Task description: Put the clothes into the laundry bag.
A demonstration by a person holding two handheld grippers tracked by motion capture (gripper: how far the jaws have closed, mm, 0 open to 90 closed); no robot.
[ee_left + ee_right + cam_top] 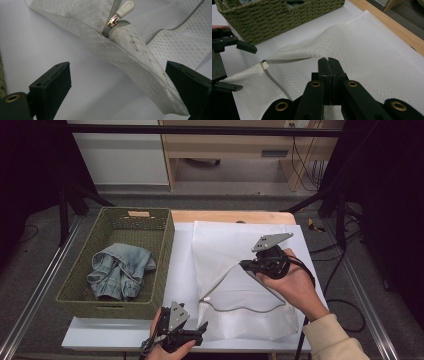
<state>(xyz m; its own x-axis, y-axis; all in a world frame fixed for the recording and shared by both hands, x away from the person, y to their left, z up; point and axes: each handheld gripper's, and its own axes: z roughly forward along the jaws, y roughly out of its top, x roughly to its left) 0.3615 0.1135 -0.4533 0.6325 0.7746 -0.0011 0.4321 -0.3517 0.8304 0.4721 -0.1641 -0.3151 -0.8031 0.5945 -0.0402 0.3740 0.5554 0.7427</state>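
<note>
The right gripper (pixel 246 265) has its jaws pressed together on the upper layer of a white mesh laundry bag (pixel 240 285), pinching the fabric at the edge of the bag's opening and holding that layer lifted off the layer below, so the mouth gapes. In the right gripper view the two black jaws (pixel 328 65) meet with no gap, the mesh (pixel 367 57) rising in a ridge to the pinch. The bag lies on a white sheet over the table (pixel 225 216), just to the right of a green woven basket (pixel 75 292) that holds a crumpled piece of light blue denim clothing (pixel 120 270). The left gripper (pixel 200 327) sits low at the near edge of the table, near the bag's near left corner, with its jaws standing wide apart and gripping nothing. In the left gripper view the near edge of the bag (pixel 130 57) runs between the two spread jaws without touching either, and the grey zipper with its white pull tab (pixel 125 7) lies farther off, at the end of the zip track.
</note>
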